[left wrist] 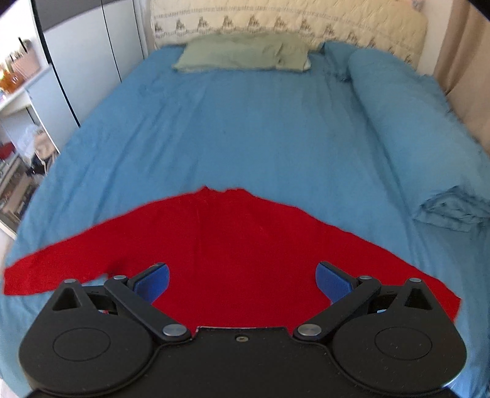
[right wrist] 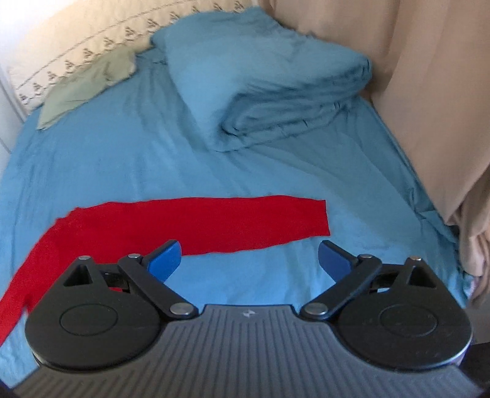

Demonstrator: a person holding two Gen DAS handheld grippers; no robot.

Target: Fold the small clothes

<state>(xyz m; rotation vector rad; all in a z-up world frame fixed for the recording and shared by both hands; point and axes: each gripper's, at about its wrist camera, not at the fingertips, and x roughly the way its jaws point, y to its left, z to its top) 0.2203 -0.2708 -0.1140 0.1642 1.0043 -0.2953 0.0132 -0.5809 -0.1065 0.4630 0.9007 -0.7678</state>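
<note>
Left gripper [left wrist: 242, 280] and right gripper [right wrist: 249, 260] gape wide, empty, over red garment [left wrist: 232, 245] (no legible writing).

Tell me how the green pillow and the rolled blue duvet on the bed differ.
The green pillow is pale green and lies flat; the blue duvet matches the bed sheet and is bundled into a thick roll. The pillow sits at the head of the bed against the patterned headboard, while the duvet runs along the side by the beige curtain. Both rest on the sheet, away from the red sweater.
</note>
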